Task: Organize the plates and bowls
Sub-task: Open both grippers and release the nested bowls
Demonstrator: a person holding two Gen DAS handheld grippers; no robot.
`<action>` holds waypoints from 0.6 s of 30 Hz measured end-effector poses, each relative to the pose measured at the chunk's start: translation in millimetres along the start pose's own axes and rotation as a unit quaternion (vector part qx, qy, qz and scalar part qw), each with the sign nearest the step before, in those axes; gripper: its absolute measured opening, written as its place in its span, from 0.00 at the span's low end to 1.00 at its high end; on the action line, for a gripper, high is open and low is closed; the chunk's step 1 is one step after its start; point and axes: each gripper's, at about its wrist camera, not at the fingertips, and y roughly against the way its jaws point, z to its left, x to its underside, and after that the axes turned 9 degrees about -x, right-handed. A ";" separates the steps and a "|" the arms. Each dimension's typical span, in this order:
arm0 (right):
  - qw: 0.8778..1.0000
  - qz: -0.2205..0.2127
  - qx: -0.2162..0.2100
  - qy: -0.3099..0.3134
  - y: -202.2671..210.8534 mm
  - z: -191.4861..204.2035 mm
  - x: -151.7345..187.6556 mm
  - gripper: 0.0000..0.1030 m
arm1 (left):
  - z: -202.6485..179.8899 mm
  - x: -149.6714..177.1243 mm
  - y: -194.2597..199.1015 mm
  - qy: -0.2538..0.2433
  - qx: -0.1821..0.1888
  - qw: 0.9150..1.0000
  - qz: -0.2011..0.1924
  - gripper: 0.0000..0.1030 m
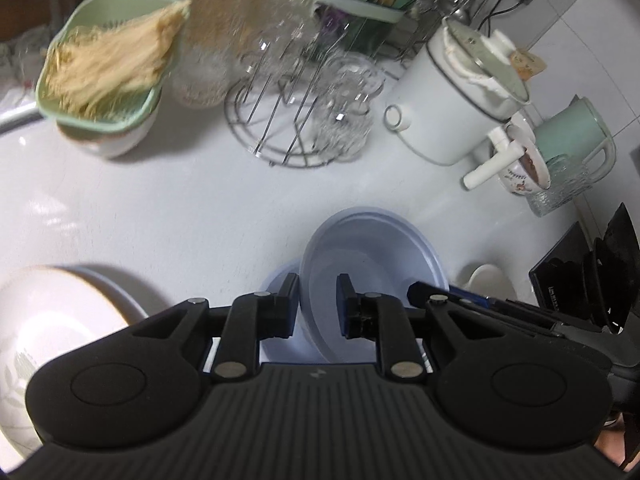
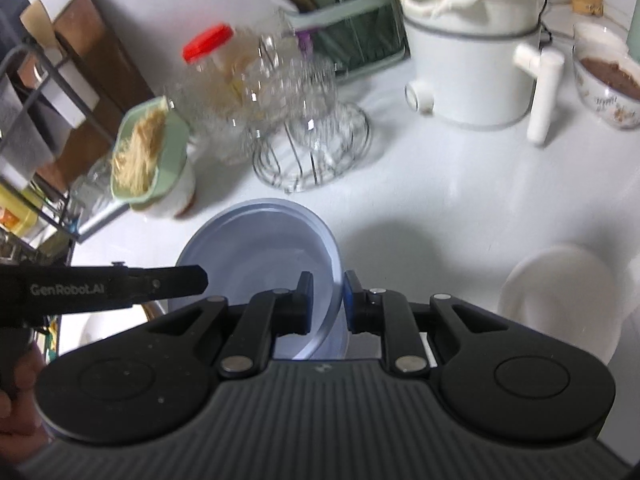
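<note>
- Both grippers hold one pale blue plastic bowl (image 1: 372, 264) by opposite sides of its rim, just above the white counter (image 1: 160, 208)
- The left gripper (image 1: 318, 306) has its jaws narrow, pinched on the bowl's left rim, one pad outside the wall and one inside
- The right gripper (image 2: 328, 300) is likewise narrow, clamped on the bowl's right rim, the wall caught between its two pads
- In the right wrist view the left gripper's black finger (image 2: 176, 278) reaches in over the far rim of that bowl
- Under the held bowl a second blue piece (image 1: 280, 280) peeks out; whether it is another bowl or a lid I cannot tell
- Step in hand, as I judge it: a two-handed carry of the blue bowl toward a stack or resting place
- Candidates nearby: a cream plate with a leaf pattern (image 1: 48, 328) at lower left of the left wrist view, and a white bowl (image 2: 560, 300) well to the right
- Clutter behind: a wire glass rack (image 1: 280, 132), a red-capped jar (image 2: 208, 52), a white electric pot (image 2: 472, 68), and a green strainer holding noodles (image 1: 108, 68)
- Next move calls for keeping both grips level so the bowl does not tip, lowering it squarely onto its mate, then easing both claws apart together
- The glasses stand clear enough, but a wide swing could clip the rack
</note>
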 end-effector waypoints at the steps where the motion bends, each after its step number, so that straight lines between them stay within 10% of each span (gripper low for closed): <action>1: 1.000 0.008 0.000 -0.005 -3.0 -0.8 3.2 0.19 | 1.0 2.3 -4.0 0.000 -0.002 1.000 0.005 0.21; 14: 0.999 0.027 0.017 -0.019 -16.3 4.3 19.0 0.19 | 9.5 23.4 -15.3 0.001 -0.025 1.000 0.009 0.30; 18: 0.999 0.009 0.025 -0.019 -7.7 6.6 19.4 0.36 | 8.9 29.3 -7.7 0.000 -0.035 0.999 -0.012 0.40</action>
